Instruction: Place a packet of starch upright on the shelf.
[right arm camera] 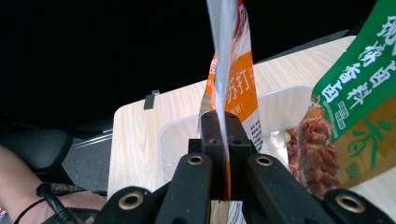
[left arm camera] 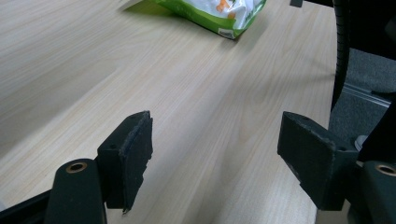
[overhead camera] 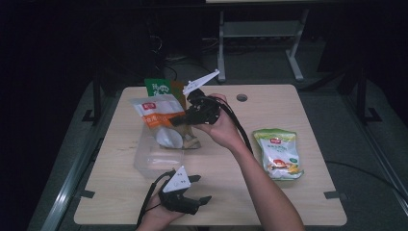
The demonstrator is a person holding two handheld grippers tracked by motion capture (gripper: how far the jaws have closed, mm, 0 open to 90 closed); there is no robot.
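Observation:
My right gripper [overhead camera: 179,120] is shut on the edge of a white and orange snack bag [overhead camera: 161,121], held upright over a clear plastic bin [overhead camera: 146,163]. In the right gripper view the jaws pinch the snack bag [right arm camera: 231,79] edge-on at the gripper [right arm camera: 225,123], with the bin [right arm camera: 280,105] behind. A green and orange snack bag [overhead camera: 163,88] stands in the bin behind it, and shows [right arm camera: 355,107] at the right. My left gripper [overhead camera: 201,188] rests open near the table's front edge, jaws wide apart [left arm camera: 215,158] over bare wood.
A green and white snack bag [overhead camera: 279,154] lies flat on the wooden table [overhead camera: 298,106] at the right; its corner [left arm camera: 219,14] shows ahead of the left gripper. A round cable hole [overhead camera: 242,97] sits near the far edge. A metal stand [overhead camera: 260,43] is beyond the table.

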